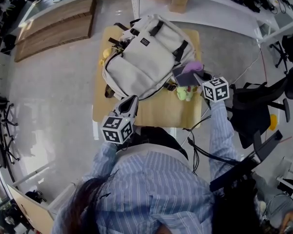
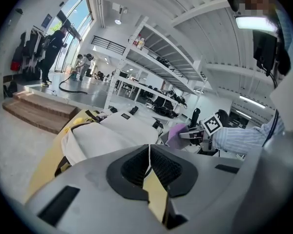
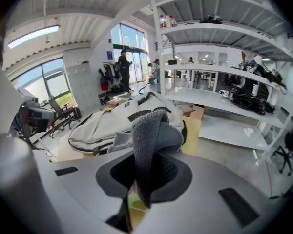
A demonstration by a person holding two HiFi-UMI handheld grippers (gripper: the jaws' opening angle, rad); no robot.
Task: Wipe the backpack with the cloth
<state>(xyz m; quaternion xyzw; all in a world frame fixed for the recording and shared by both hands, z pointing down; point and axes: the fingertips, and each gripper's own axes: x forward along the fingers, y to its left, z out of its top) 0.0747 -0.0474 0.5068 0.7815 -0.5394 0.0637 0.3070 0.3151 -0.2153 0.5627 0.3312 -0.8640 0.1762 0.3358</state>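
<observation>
L claw [image 1: 130, 101] is closed, pads meeting on a thin seam w/ nothing between them in the left gripper view. It sits at the near edge of the backpack [image 1: 146, 57]. From the head view can't tell if the tip touches the fabric, since the claw body covers that bit of the bag.

R claw [image 1: 198, 78] is clamped on the cloth [image 1: 189, 71], a grey-purple bunch. In the right gripper view the cloth [image 3: 154, 130] stands up out of the pads in a folded hump. Its lower end hangs down inside the claw [image 3: 146, 179], mostly out of sight. The hump blocks the middle of the backpack [image 3: 117, 118] just ahead.

The beige backpack lies flat on the wooden worktop [image 1: 168, 112], ahead of both claws, w/ black straps & buckles at its far end. The cloth overlaps the bag's edge on the R claw's side, but contact is unclear.

Just below the R claw tip is a small yellow-green item [image 1: 184, 92], too small to ID. Past the far-left corner of the bag is a yellow thing [image 1: 106, 52], partly tucked under it.

From the L claw [image 2: 149, 162], the R claw [image 2: 198, 134] & cloth [image 2: 178, 130] show off to the right, small & partly cut by the bag's edge. The person's striped sleeve [image 1: 219, 128] runs back from the R claw.
</observation>
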